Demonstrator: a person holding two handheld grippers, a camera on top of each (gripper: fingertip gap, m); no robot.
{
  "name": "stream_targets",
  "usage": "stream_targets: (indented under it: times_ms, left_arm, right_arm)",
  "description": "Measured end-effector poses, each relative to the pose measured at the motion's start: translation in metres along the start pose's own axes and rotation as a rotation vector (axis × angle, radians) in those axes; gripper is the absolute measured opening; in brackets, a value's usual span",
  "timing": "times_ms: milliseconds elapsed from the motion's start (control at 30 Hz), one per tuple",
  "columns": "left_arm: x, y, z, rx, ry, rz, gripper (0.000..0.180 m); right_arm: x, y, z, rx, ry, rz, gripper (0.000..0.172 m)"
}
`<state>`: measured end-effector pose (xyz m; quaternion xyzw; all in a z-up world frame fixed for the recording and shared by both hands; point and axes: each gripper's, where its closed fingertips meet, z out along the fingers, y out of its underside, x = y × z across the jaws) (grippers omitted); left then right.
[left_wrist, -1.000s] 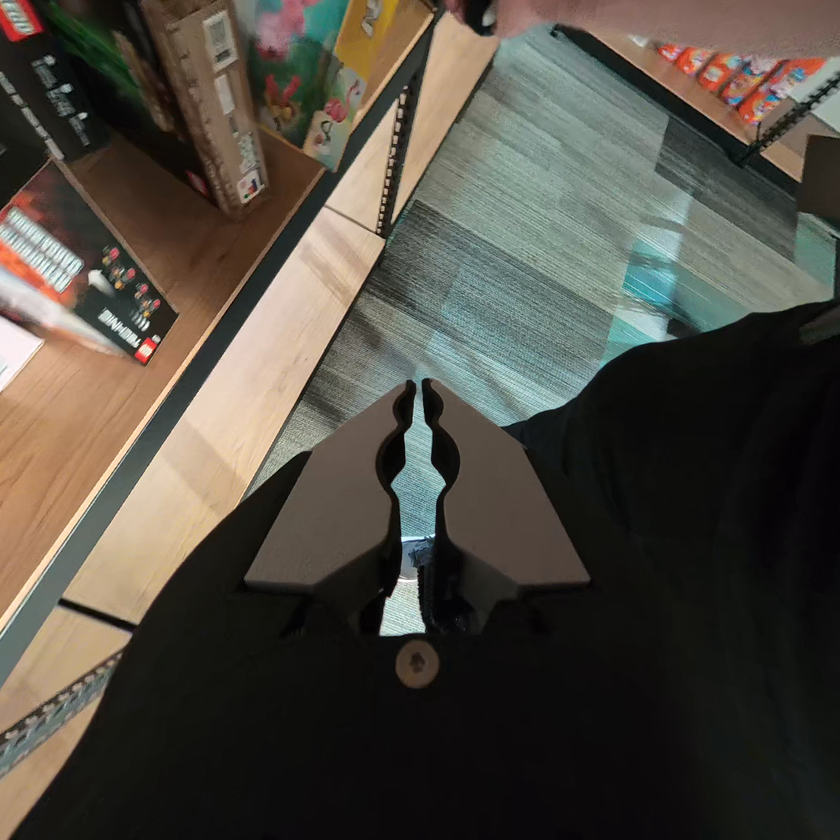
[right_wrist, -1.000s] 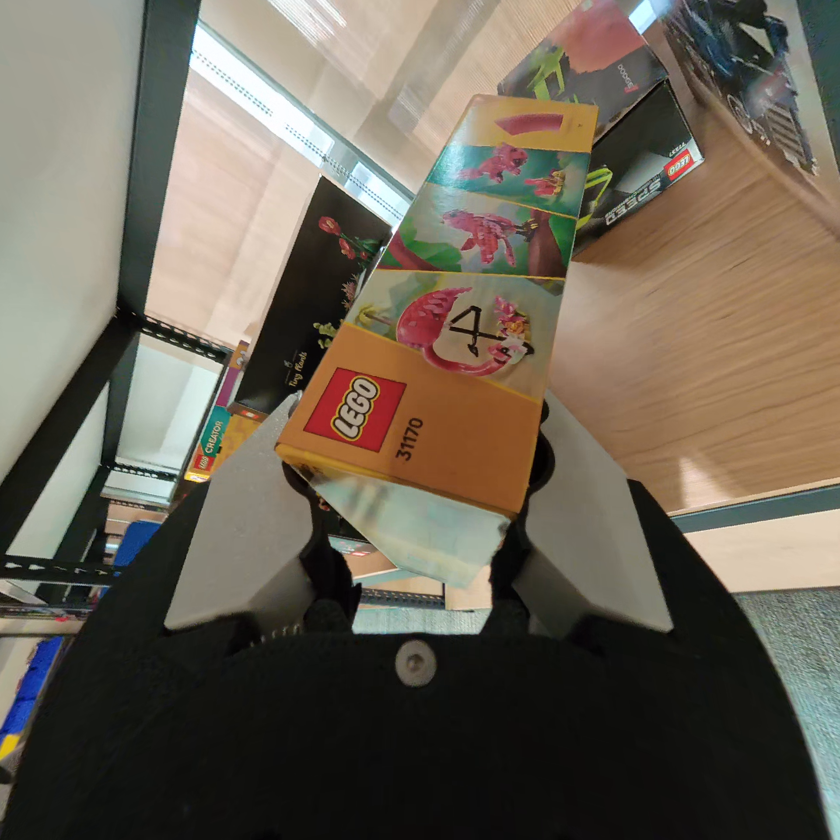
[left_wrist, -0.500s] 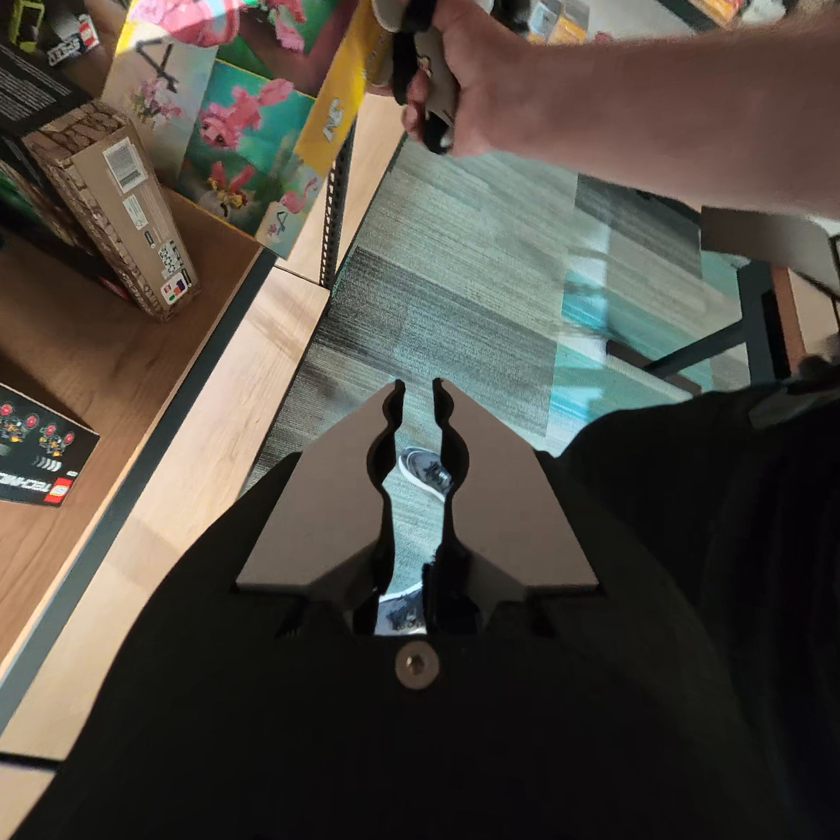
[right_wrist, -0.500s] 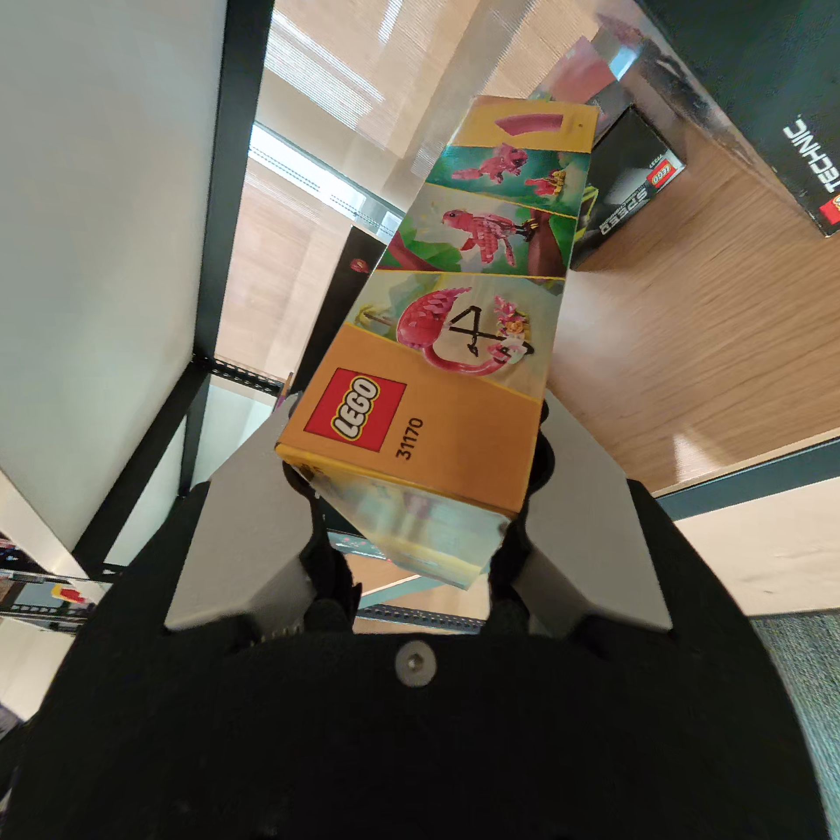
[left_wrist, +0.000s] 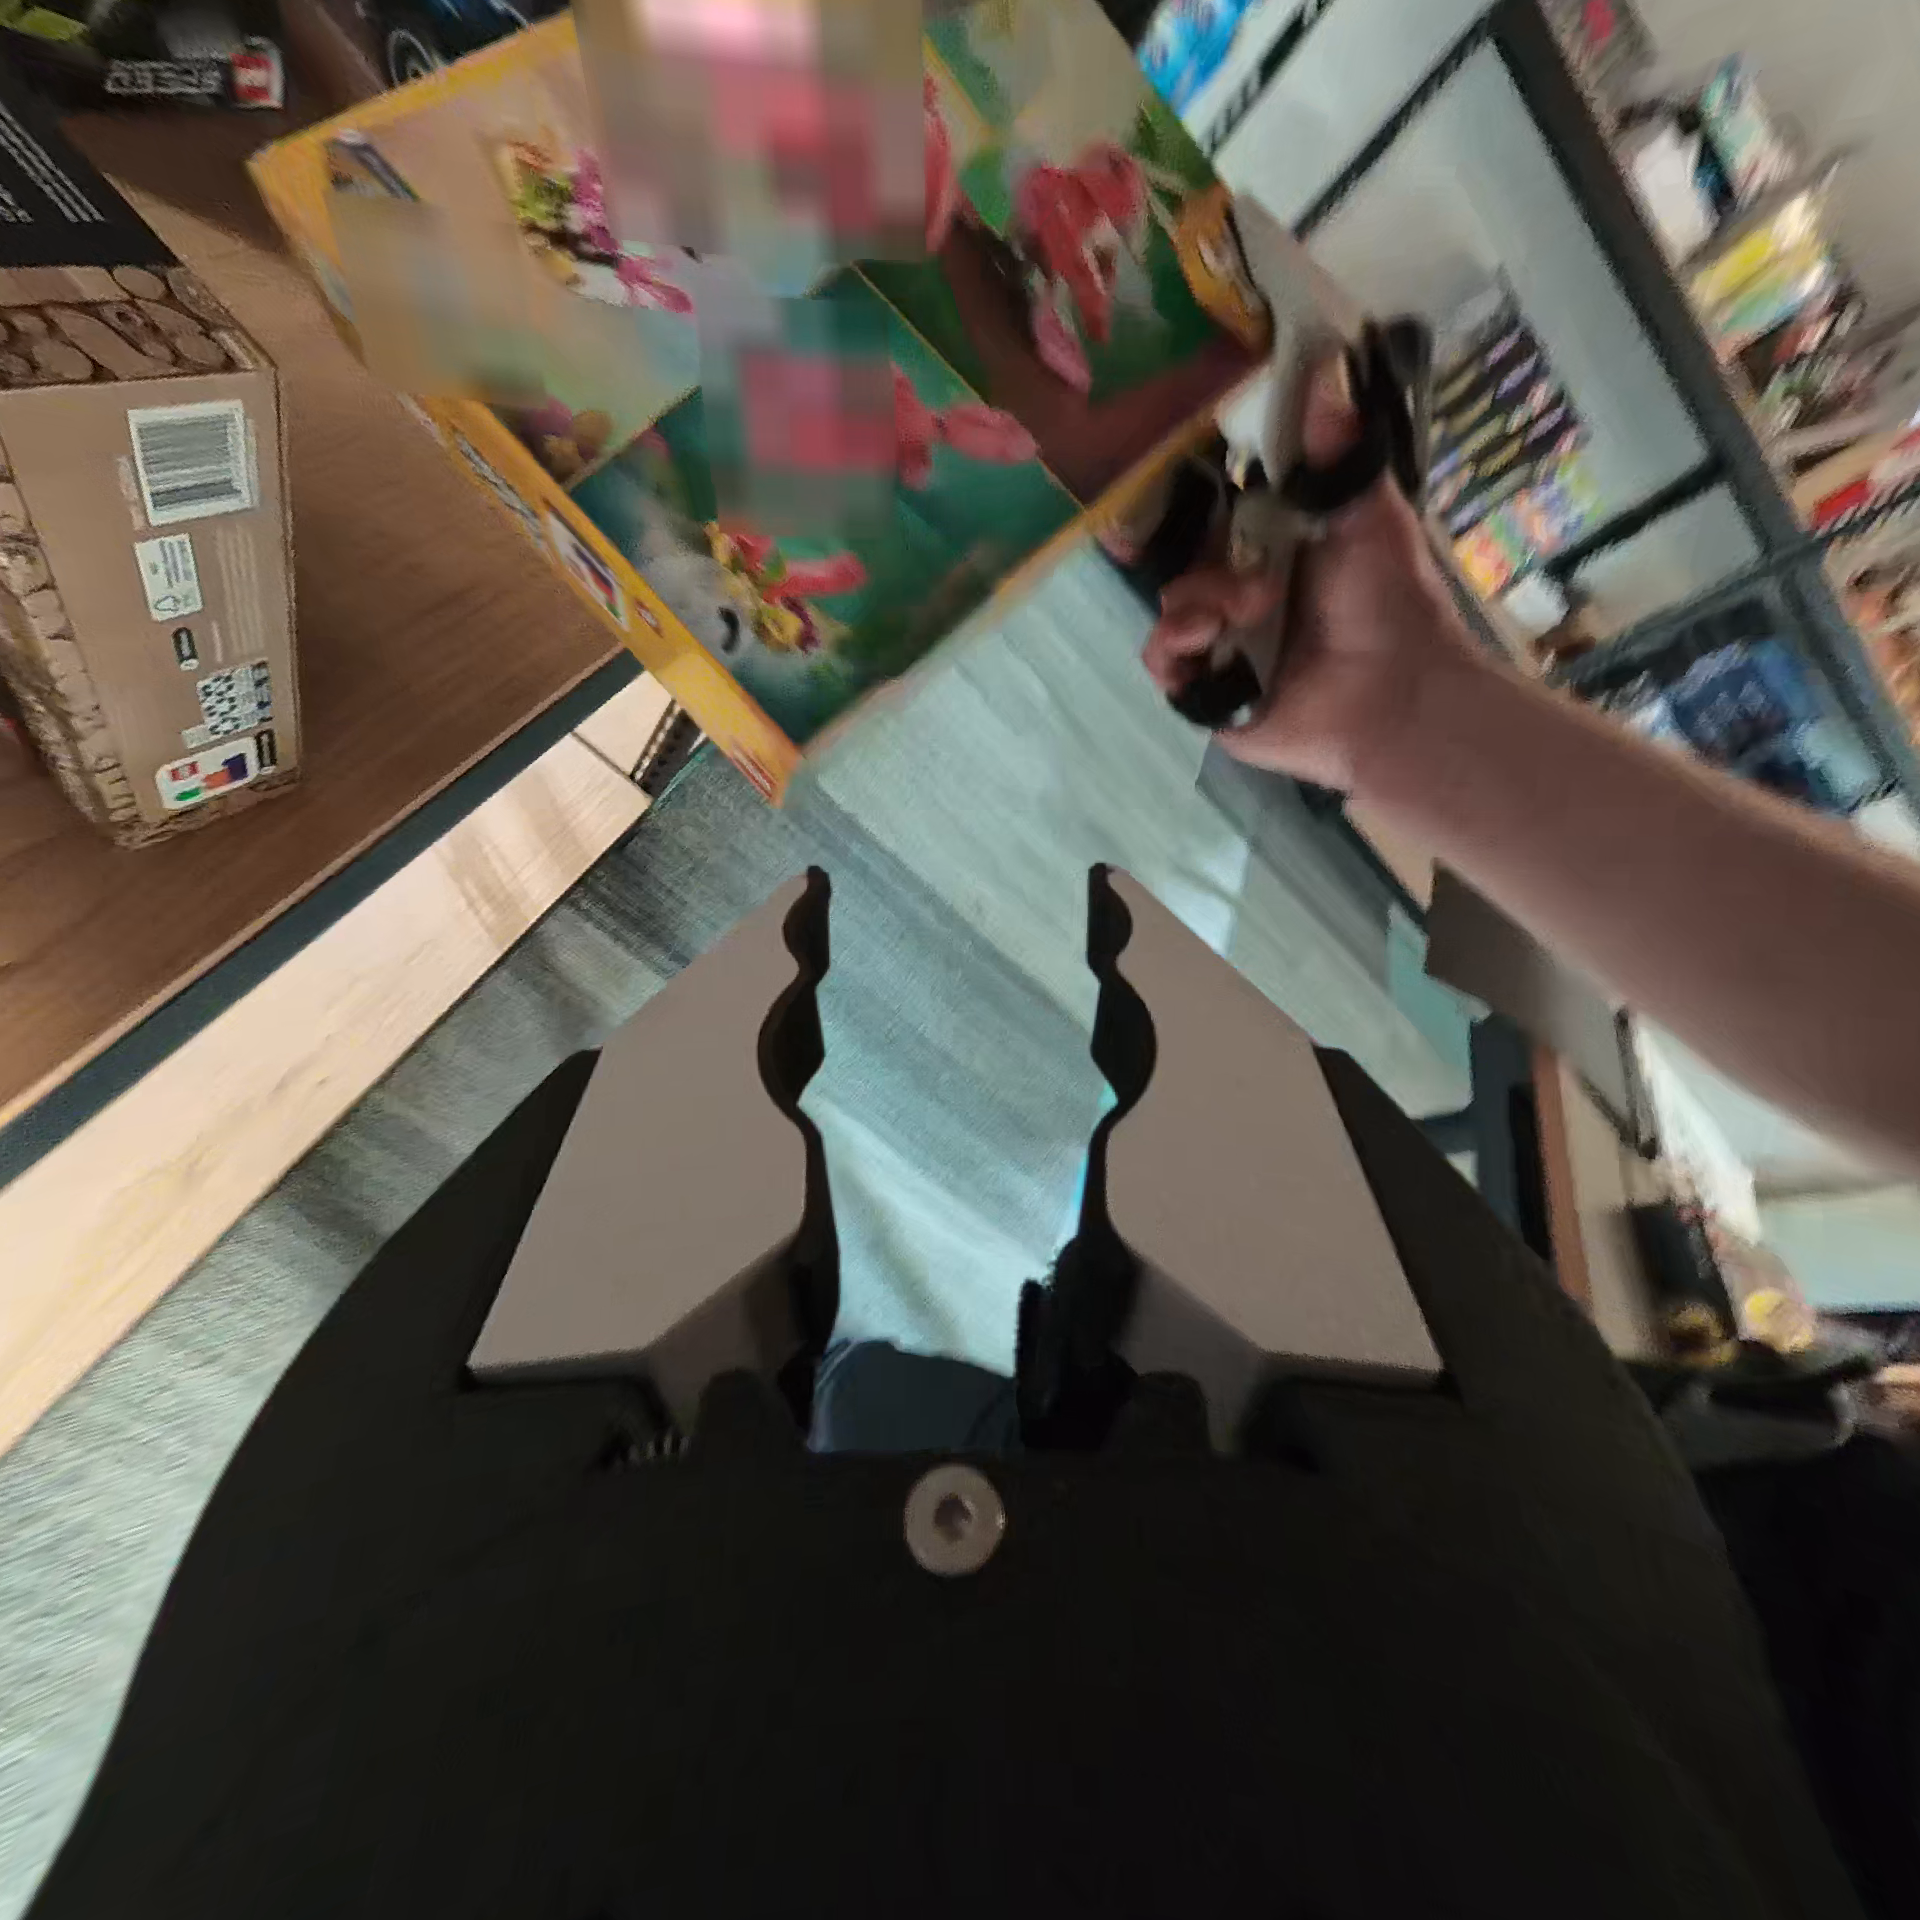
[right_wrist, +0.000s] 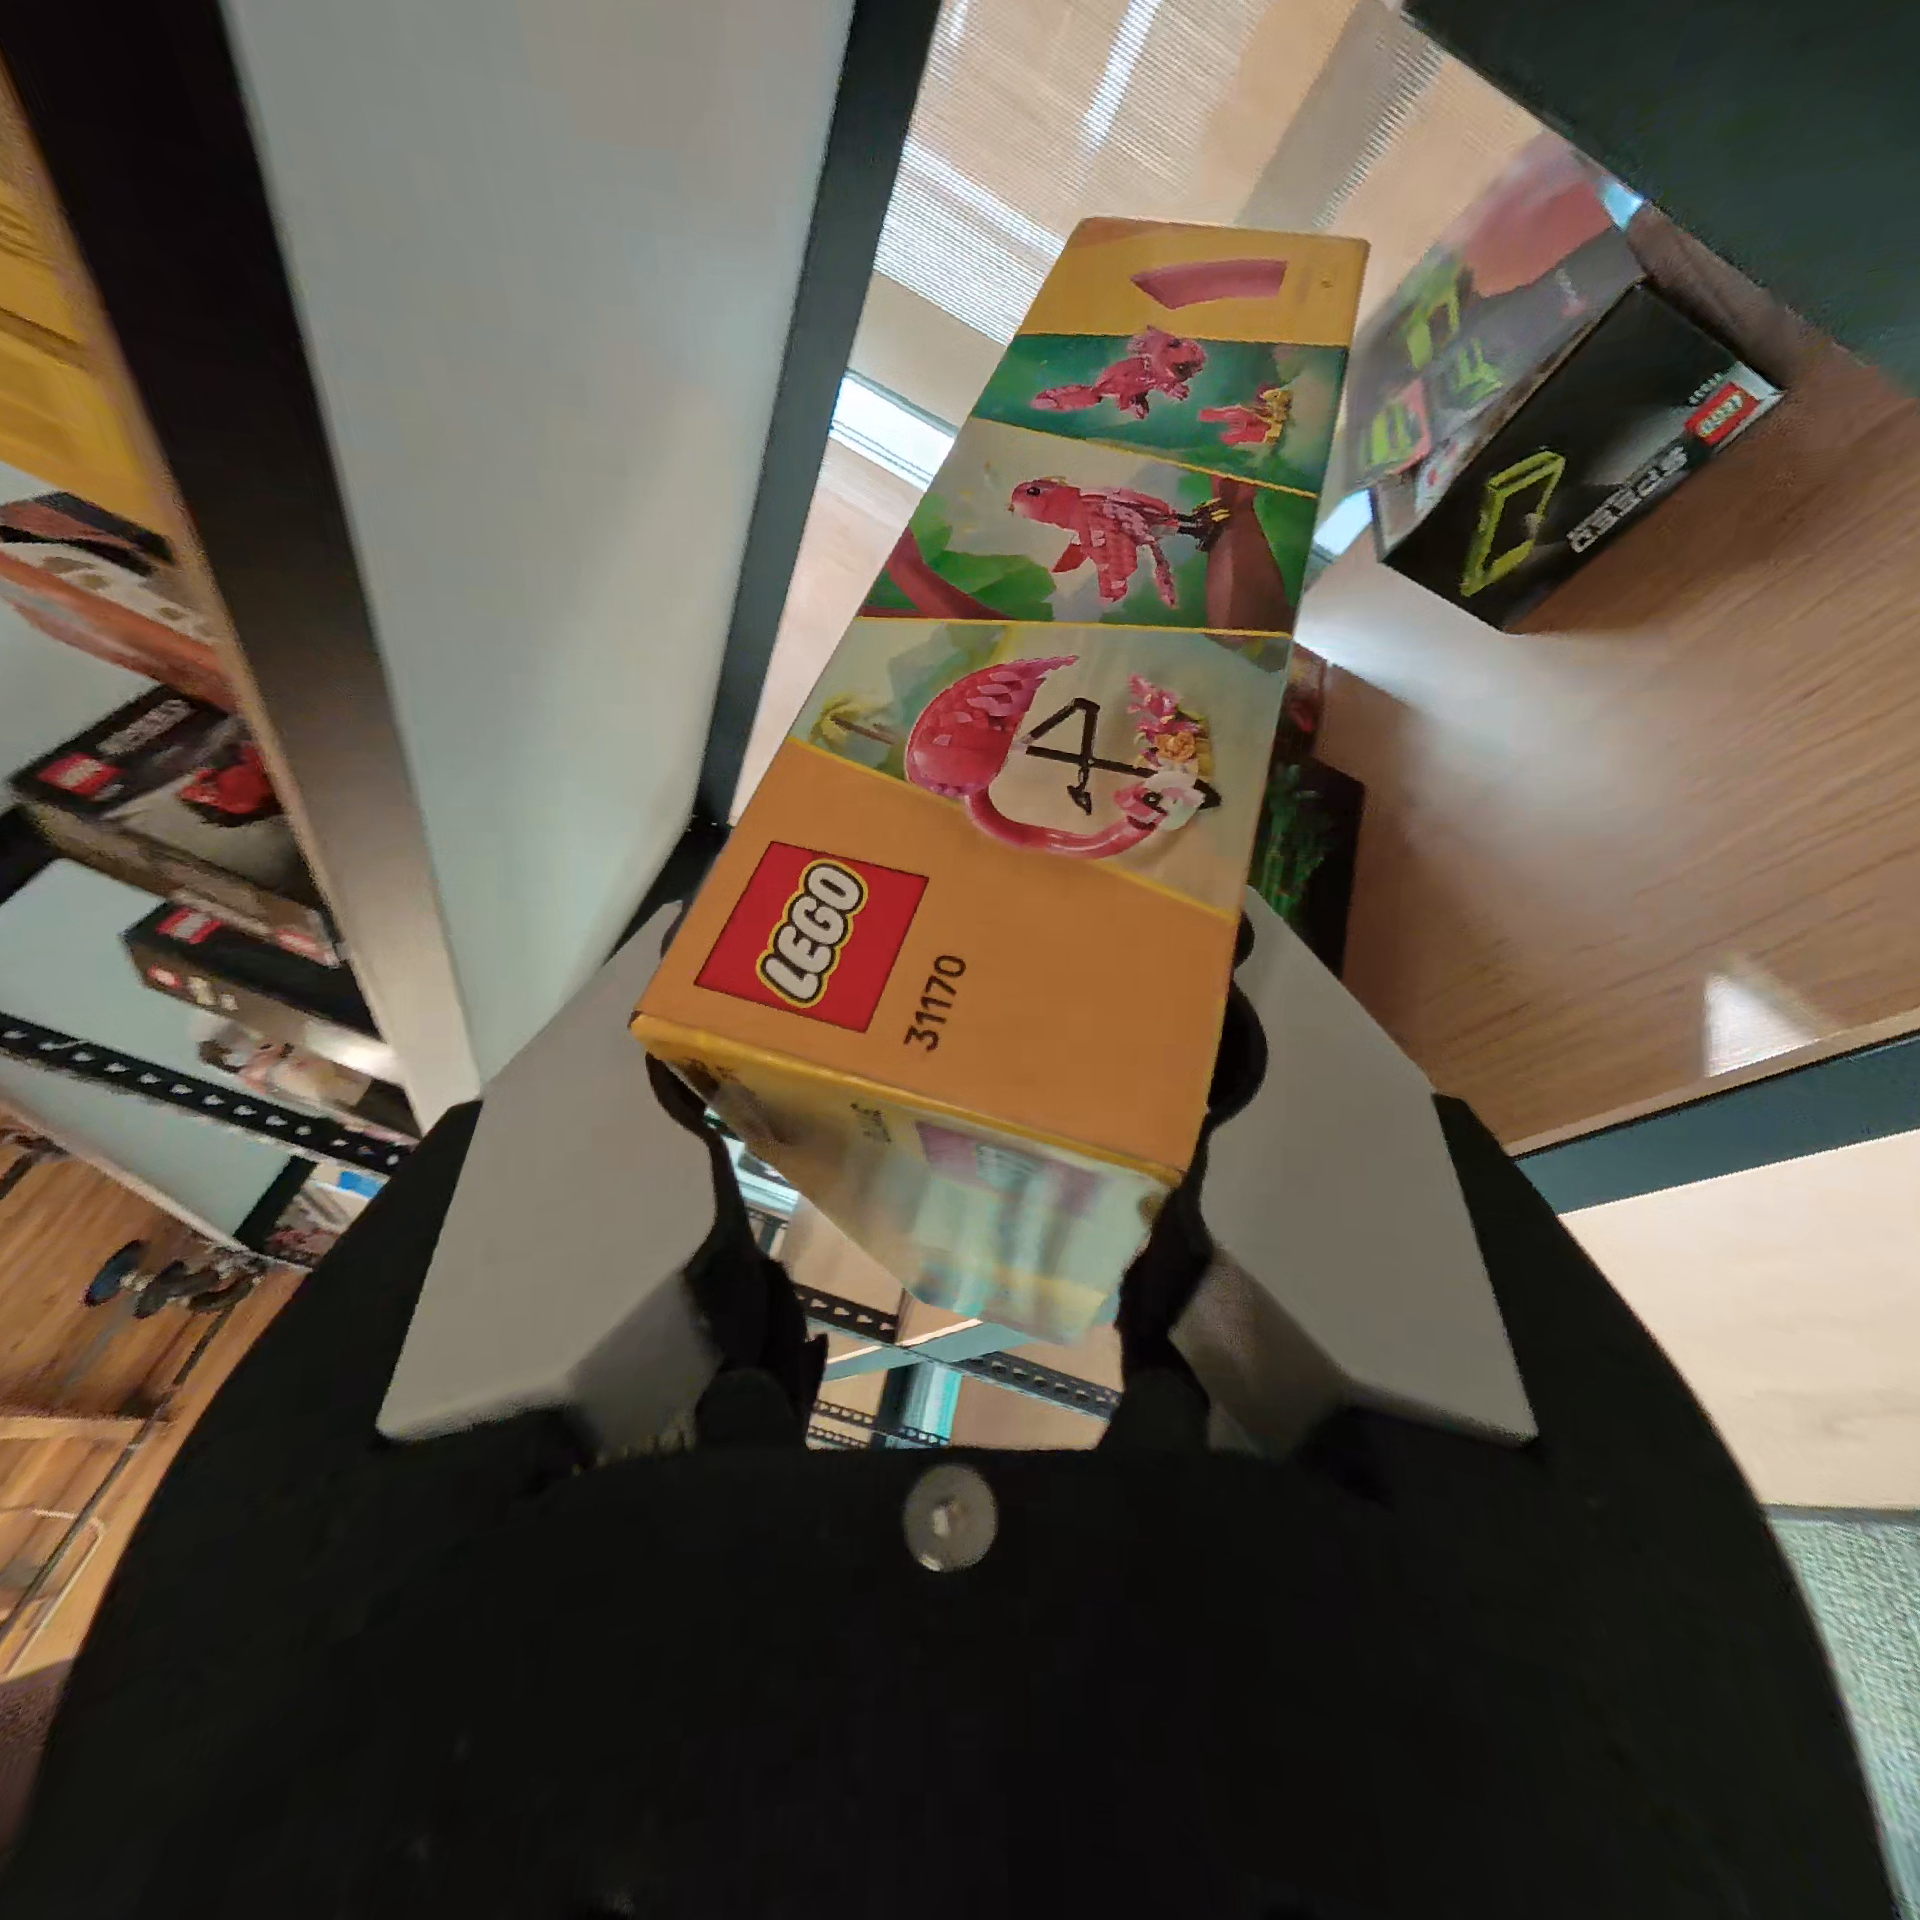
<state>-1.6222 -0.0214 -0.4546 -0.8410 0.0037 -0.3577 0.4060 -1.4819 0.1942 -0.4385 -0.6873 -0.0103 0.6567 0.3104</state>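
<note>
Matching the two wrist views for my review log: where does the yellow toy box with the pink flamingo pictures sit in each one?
Left wrist view: the yellow toy box with pink flamingo pictures fills the upper centre, partly mosaicked, carried by the right gripper in a person's hand.
Right wrist view: the box runs up the centre, gripped between the grey fingers.
Shared landmark: the wooden shelf.

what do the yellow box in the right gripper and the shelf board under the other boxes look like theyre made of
Yellow box: apparently printed cardboard with a slight sheen; crisp folded edges and flat picture panels suggest it. The right gripper clamps it.
Shelf board: wood-look, probably laminate or veneer; straight grain and a soft glare patch, dark edge strip.
</note>
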Motion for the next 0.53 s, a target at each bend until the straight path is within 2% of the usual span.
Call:
stream_targets:
  times_ms: [67,200,300,467,533]
  left_arm:
    - [-0.003,-0.013,0.007,0.065,0.002,-0.08,0.056]
    - [-0.002,-0.025,0.026,0.108,0.055,-0.215,0.07]
    - [0.007,-0.038,0.043,0.188,0.14,-0.353,0.087]
    - [0.051,-0.051,0.072,0.242,0.351,-0.499,0.111]
    - [0.075,-0.062,0.075,0.281,0.468,-0.547,0.107]
  right_arm:
    - [-0.014,-0.003,-0.014,0.004,-0.035,0.013,0.094]
    - [-0.045,-0.007,-0.043,-0.011,-0.103,0.023,0.093]
    - [-0.068,-0.01,-0.064,-0.045,-0.168,0.023,0.094]
    - [-0.103,-0.015,-0.09,-0.122,-0.295,0.012,0.094]
    - [-0.114,-0.011,-0.094,-0.18,-0.339,0.001,0.094]
